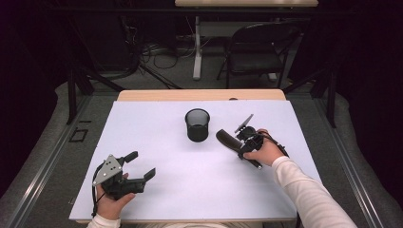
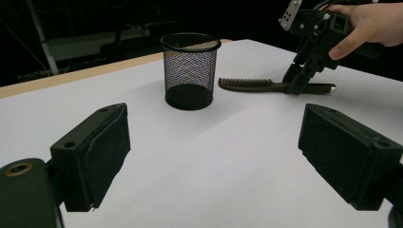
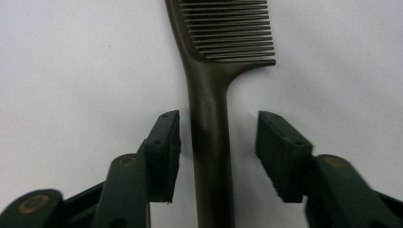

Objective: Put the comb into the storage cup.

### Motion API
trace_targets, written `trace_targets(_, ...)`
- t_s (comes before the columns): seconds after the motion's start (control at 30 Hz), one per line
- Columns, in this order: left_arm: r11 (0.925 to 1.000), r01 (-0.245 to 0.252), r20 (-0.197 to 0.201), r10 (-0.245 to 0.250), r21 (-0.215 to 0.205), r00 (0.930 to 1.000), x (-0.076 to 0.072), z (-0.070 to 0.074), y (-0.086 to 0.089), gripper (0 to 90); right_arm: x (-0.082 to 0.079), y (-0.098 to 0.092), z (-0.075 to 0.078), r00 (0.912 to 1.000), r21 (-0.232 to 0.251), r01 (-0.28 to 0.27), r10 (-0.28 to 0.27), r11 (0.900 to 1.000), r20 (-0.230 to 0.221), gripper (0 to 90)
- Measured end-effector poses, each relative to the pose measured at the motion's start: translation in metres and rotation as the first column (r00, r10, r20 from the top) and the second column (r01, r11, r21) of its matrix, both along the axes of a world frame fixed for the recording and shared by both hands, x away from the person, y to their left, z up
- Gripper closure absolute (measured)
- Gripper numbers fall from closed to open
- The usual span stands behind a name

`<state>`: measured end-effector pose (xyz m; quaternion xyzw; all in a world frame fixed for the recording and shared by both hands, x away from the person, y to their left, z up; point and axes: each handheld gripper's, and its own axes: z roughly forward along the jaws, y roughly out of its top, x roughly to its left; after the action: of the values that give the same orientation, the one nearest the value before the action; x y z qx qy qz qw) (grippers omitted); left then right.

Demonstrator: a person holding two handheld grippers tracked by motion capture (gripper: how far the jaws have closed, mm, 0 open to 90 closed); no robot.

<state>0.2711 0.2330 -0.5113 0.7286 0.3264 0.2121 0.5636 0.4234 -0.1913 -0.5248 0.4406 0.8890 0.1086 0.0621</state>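
Note:
A dark brown comb (image 1: 227,138) lies flat on the white table sheet (image 1: 161,194), right of a black mesh cup (image 1: 197,125) that stands upright and looks empty. My right gripper (image 1: 244,145) points down over the comb's handle. In the right gripper view the gripper (image 3: 216,142) is open, one jaw on each side of the handle (image 3: 205,95), not touching it. My left gripper (image 1: 141,164) rests open near the front left, nothing between its jaws. From the left gripper (image 2: 216,142), the cup (image 2: 190,71), the comb (image 2: 247,84) and the right gripper (image 2: 297,80) lie ahead.
The table's wooden back edge (image 1: 199,95) shows beyond the white sheet. A black folding chair (image 1: 256,52), a white table leg (image 1: 197,47) and loose cables (image 1: 157,52) stand on the floor behind. Dark gaps run along both sides of the table.

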Motion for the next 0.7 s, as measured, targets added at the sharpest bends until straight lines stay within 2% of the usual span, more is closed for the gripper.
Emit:
trace_targets(0.1,1.0000,0.001,0.000,-0.001,0.001,1.0000,0.0000,0.0000,-0.0001,10.3,-0.0003,0.0003,-0.0021,1.0000,0.011,-0.008,0.008,1.000,0.002,57.6)
trace_targets(0.23,1.0000,0.001,0.000,-0.001,0.001,1.0000,0.0000,-0.0001,0.0000,10.4,-0.0002,0.0006,-0.0001,0.9992,-0.025,-0.021,0.021,0.999,-0.034,61.3)
trace_targets(0.7,1.0000,0.001,-0.003,-0.001,0.004,1.0000,0.0003,-0.0003,-0.0001,10.5,-0.0005,0.0012,0.0001,0.9989,-0.023,-0.031,0.031,0.999,-0.035,70.9)
